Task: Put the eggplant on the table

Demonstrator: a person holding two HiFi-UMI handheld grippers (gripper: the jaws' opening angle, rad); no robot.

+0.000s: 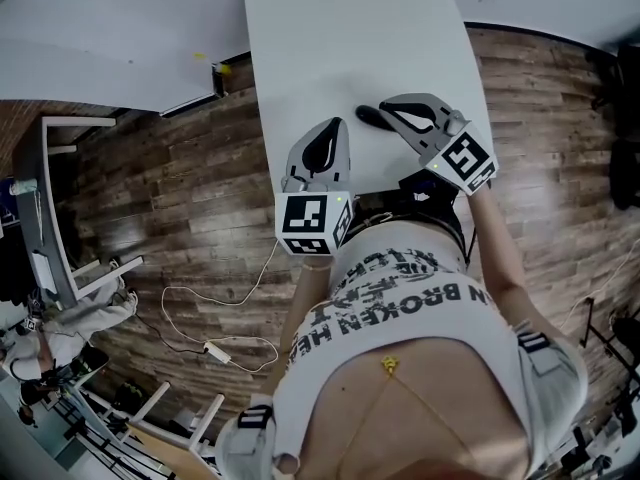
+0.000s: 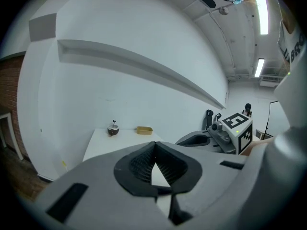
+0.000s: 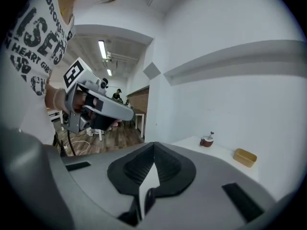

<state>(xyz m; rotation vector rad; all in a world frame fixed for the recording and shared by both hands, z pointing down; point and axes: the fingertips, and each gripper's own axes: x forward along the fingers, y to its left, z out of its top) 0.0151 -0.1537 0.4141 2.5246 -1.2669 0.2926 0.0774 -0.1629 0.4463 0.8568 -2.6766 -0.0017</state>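
Head view: my left gripper and right gripper hang side by side over the near end of the white table. Each has its jaws brought fully together and holds nothing. In the left gripper view the ribbed pads meet at the tip with only bare tabletop showing behind them, and the right gripper view shows the same closed, empty bite.

The eggplant, a dark oblong, lies on the table just beside the right gripper's tips. Whether the two touch cannot be told from above.

Each gripper carries its marker cube at the rear, the left one close to my white printed shirt, the right one out to the side.

At the table's far end stand a small yellow dish and, near it, a round brown bowl with a short stick rising from it. A white wall with a long shelf runs behind them. Wooden floor flanks the table, with a white cable looped across it on my left.
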